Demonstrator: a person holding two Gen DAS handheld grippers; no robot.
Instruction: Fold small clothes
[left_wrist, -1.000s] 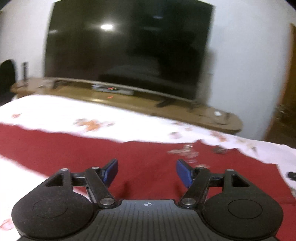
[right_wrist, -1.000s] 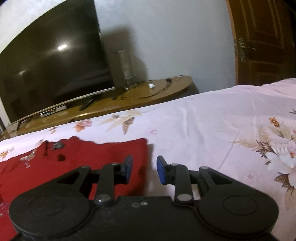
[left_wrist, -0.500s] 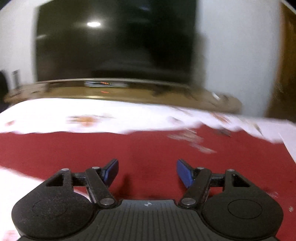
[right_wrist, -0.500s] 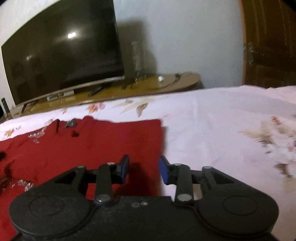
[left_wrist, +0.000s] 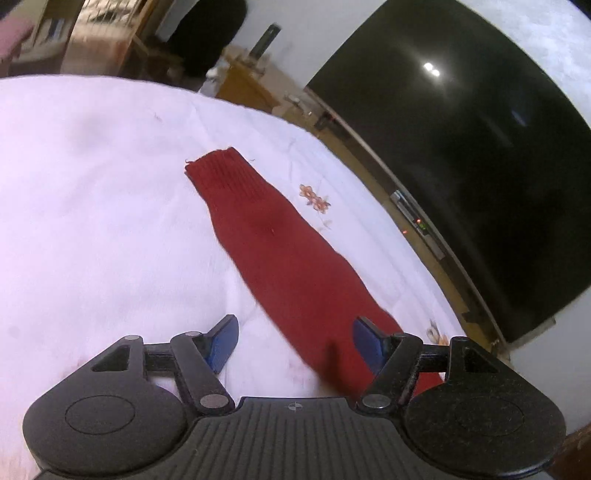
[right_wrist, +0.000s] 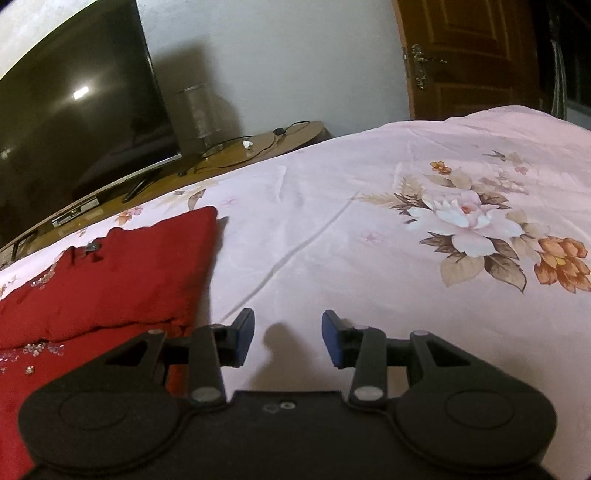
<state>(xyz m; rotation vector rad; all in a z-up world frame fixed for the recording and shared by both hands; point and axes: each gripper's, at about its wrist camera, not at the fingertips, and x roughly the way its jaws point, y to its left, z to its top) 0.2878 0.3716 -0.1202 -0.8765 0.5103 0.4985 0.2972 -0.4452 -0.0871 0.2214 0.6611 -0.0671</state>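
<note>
A small red knitted garment lies on a bed with a pale floral sheet. In the left wrist view one long red sleeve (left_wrist: 280, 243) stretches away flat to its ribbed cuff (left_wrist: 221, 170). My left gripper (left_wrist: 291, 345) hovers over the sleeve's near end, jaws open, with the sleeve passing under its right finger. In the right wrist view the garment's folded red body (right_wrist: 110, 280), with sequins, lies at the left. My right gripper (right_wrist: 288, 338) is over bare sheet just right of it, open with nothing between its fingers.
A large dark television (left_wrist: 480, 155) stands on a low wooden console (right_wrist: 236, 151) beyond the bed's far edge. A clear cylinder (right_wrist: 195, 114) and cables sit on the console. A wooden door (right_wrist: 469, 55) is at the right. The floral sheet (right_wrist: 461, 221) spreads wide to the right.
My left gripper has swung and rolled away from the garment's body to face along the sleeve. My right gripper has slid right off the red cloth onto the sheet, and its jaws stand wider.
</note>
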